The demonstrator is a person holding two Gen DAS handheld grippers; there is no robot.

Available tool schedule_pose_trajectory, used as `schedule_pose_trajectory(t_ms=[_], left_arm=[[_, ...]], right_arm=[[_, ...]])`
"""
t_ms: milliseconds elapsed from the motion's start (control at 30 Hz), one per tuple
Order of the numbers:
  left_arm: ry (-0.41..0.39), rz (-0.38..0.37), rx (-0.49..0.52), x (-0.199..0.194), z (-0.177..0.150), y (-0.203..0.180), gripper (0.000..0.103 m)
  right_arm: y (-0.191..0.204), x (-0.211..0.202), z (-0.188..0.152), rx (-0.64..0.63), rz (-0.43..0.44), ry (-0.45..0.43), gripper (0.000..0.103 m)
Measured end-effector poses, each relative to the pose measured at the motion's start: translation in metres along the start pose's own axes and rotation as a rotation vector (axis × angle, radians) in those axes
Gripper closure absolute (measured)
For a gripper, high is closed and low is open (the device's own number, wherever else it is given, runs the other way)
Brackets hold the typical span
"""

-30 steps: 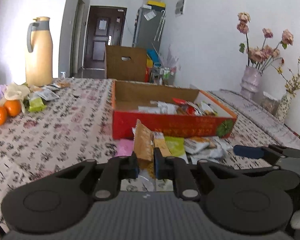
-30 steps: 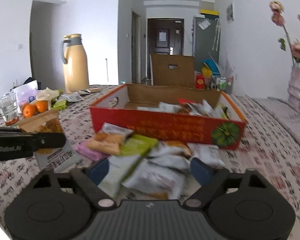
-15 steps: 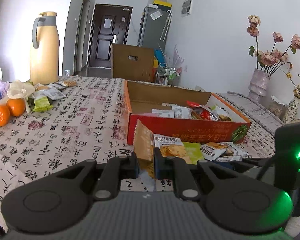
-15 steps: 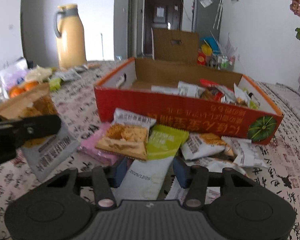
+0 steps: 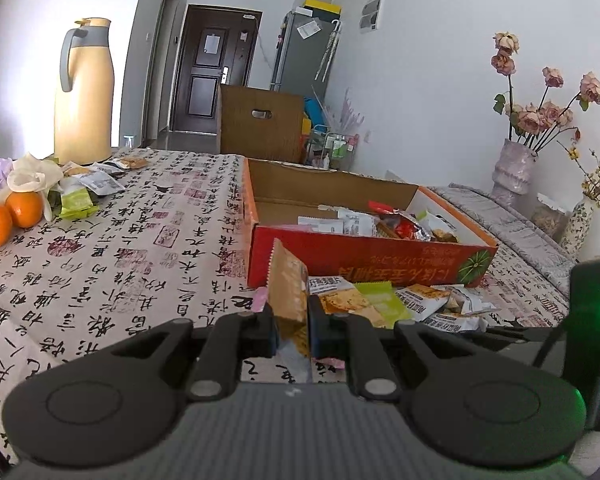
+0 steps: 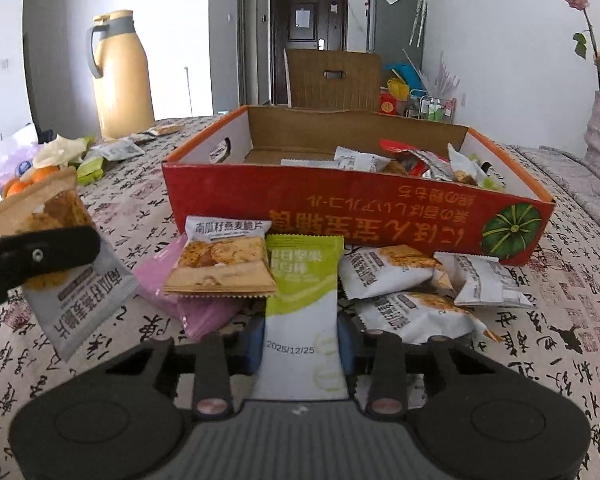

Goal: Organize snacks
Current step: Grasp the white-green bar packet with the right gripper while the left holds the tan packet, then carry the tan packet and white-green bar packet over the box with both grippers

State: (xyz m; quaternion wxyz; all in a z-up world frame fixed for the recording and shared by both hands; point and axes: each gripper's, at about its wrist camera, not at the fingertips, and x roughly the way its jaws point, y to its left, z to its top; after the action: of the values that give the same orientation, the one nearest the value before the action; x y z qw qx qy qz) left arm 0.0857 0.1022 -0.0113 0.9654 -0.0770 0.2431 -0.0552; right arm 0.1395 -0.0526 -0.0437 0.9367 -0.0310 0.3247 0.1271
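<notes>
- The right gripper (image 6: 302, 346) points down over the near edge of the tabletop (image 6: 560, 320); its jaws have just been closing, and the pads now touch both sides of a green-and-white packet (image 6: 302, 300) lying flat.
- The left gripper (image 5: 291, 330), also tilted down, is clamped on a tan-and-grey cracker packet (image 5: 288, 300) held upright off the cloth.
- Loose packets (image 6: 412, 280) lie piled just before the red cardboard box (image 6: 360, 216), some touching its front wall.
- The box holds more snacks toward its right end; its left end is bare.
- Open patterned cloth spreads left of the box.
- Oranges (image 5: 10, 216) and a yellow jug (image 5: 83, 92) stand by the far left edge.
- A vase of flowers (image 5: 516, 164) stands at the far right.
</notes>
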Motion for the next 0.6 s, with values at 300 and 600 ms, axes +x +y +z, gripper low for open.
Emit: schedule_pose_trajectory(t_ms=[300, 600], left_arm=[[-0.002, 0.001, 0.022, 0.001, 0.007, -0.015, 0.089], [-0.028, 0.019, 0.035, 0.002, 0.024, -0.031, 0.089]], right_arm=[[-0.013, -0.021, 0.007, 0.019, 0.011, -0.075, 0.068], [-0.031, -0.034, 0.022, 0.033, 0.021, -0.139, 0.068]])
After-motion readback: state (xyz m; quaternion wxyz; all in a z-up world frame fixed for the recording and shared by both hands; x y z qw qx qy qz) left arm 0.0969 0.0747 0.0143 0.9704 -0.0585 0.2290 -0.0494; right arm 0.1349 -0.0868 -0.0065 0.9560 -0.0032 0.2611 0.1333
